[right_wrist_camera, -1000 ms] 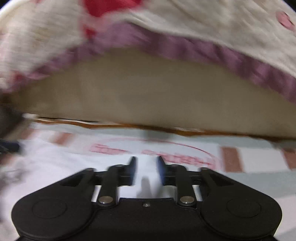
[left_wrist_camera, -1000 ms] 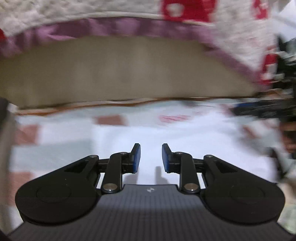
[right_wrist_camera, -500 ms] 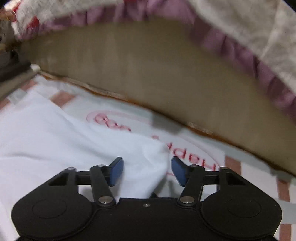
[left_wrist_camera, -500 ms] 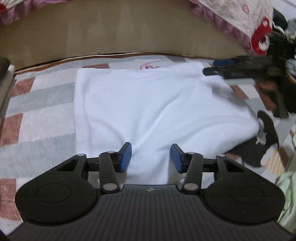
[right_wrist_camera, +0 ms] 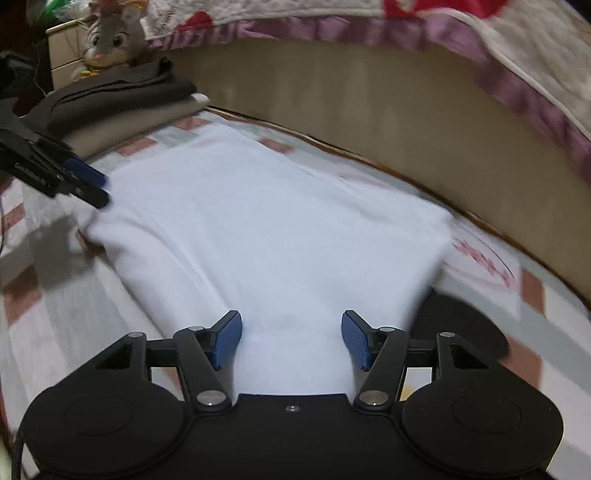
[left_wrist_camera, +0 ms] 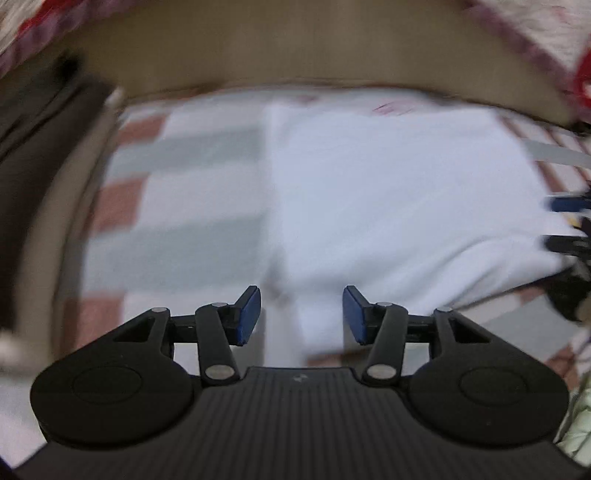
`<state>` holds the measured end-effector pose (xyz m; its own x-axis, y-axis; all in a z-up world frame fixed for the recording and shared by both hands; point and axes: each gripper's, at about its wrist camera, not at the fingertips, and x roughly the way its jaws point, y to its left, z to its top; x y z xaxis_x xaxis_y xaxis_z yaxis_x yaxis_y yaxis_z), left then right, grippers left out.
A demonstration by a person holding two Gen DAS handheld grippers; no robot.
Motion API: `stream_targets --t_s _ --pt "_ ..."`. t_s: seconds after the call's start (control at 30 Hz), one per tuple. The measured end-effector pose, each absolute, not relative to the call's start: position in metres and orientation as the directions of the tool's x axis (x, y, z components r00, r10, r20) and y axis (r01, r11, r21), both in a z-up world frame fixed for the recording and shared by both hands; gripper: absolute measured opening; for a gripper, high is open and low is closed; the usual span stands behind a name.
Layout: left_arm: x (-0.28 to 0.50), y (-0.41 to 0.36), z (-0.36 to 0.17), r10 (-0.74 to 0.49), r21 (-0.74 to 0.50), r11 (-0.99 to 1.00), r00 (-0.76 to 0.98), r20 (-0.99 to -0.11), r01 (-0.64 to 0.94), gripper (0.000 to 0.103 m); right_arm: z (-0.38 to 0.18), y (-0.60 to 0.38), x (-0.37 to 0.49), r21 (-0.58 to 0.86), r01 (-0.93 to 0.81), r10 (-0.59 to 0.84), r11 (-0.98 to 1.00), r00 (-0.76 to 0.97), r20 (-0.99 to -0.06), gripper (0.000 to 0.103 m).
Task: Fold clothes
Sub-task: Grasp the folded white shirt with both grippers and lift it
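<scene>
A bed side panel (right_wrist_camera: 369,122) in tan runs across the back of both views, with a quilt (right_wrist_camera: 461,33) in cream, red and purple hanging over its top edge. In front of it lies a checked mat (right_wrist_camera: 44,295) of pale grey, white and brick-red blocks, bearing a red printed ring (right_wrist_camera: 487,262). On this mat the white garment (right_wrist_camera: 266,229) lies flat and folded (the left wrist view is too blurred to show its creases); in the right wrist view its long axis runs from the near edge away toward the upper left, narrowing toward the camera. A stack of folded dark and grey clothes (right_wrist_camera: 122,99) sits at the far left corner, with a grey plush rabbit (right_wrist_camera: 110,37) behind it. The right hand-held gripper (right_wrist_camera: 291,339) hovers wide apart over the garment's near end, gripping nothing. The left hand-held gripper (left_wrist_camera: 302,314) also gapes, empty, over the garment's near corner.
</scene>
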<state>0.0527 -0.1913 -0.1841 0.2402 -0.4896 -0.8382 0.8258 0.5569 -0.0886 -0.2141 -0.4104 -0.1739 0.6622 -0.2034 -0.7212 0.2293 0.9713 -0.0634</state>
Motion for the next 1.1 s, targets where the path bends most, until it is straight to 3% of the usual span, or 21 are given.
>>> stream_targets --t_s 0.1,0.23,0.3,0.4,0.5,0.6,0.7,0.83,0.97,1.0,1.03,1.1 --pt "0.065 -0.168 -0.179 -0.524 -0.212 0.639 0.216 -0.824 0.739 0.048 -0.171 -0.420 -0.231 0.005 0.269 -0.176 0.963 0.645 -0.744 0.066" --pt "0.072 -0.145 -0.176 -0.660 -0.502 0.644 0.088 -0.746 0.577 0.052 -0.168 -0.428 -0.260 0.121 0.399 -0.174 0.909 0.626 -0.760 0.067" --pt "0.070 -0.143 -0.188 -0.708 -0.632 0.608 -0.034 -0.706 0.480 0.052 -0.169 -0.430 -0.276 0.271 0.467 -0.129 0.842 0.660 -0.740 0.069" --pt "0.065 -0.152 -0.209 -0.733 -0.732 0.592 -0.153 -0.663 0.337 0.054 -0.192 -0.436 -0.287 0.558 0.547 -0.038 0.624 0.734 -0.678 0.077" --pt "0.060 -0.163 -0.230 -0.755 -0.779 0.606 -0.193 -0.627 0.163 0.057 -0.216 -0.439 -0.296 0.762 0.552 0.017 0.338 0.806 -0.591 0.077" --pt "0.052 -0.168 -0.239 -0.777 -0.784 0.619 -0.101 -0.621 0.056 0.057 -0.239 -0.429 -0.295 0.836 0.537 0.023 0.115 0.840 -0.543 0.077" --pt "0.043 -0.172 -0.244 -0.780 -0.780 0.625 0.026 -0.626 -0.012 0.058 -0.243 -0.422 -0.286 0.812 0.579 -0.050 0.073 0.816 -0.576 0.077" --pt "0.038 -0.171 -0.234 -0.730 -0.749 0.661 0.267 -0.629 0.044 0.056 -0.241 -0.422 -0.276 0.806 0.587 -0.180 0.075 0.803 -0.568 0.084" --pt "0.039 -0.178 -0.231 -0.704 -0.716 0.688 0.352 -0.617 0.121 0.053 -0.238 -0.436 -0.258 0.783 0.601 -0.280 0.161 0.788 -0.548 0.085" --pt "0.039 -0.179 -0.231 -0.697 -0.706 0.694 0.372 -0.613 0.139 0.040 -0.235 -0.441 -0.253 0.769 0.610 -0.298 0.194 0.783 -0.546 0.080" --pt "0.040 -0.181 -0.230 -0.691 -0.695 0.701 0.393 -0.607 0.158 0.027 -0.234 -0.446 -0.250 0.761 0.607 -0.298 0.228 0.788 -0.539 0.055" --pt "0.039 -0.181 -0.218 -0.688 -0.666 0.711 0.419 -0.593 0.226 0.022 -0.227 -0.454 -0.253 0.755 0.589 -0.277 0.288 0.806 -0.523 0.028"
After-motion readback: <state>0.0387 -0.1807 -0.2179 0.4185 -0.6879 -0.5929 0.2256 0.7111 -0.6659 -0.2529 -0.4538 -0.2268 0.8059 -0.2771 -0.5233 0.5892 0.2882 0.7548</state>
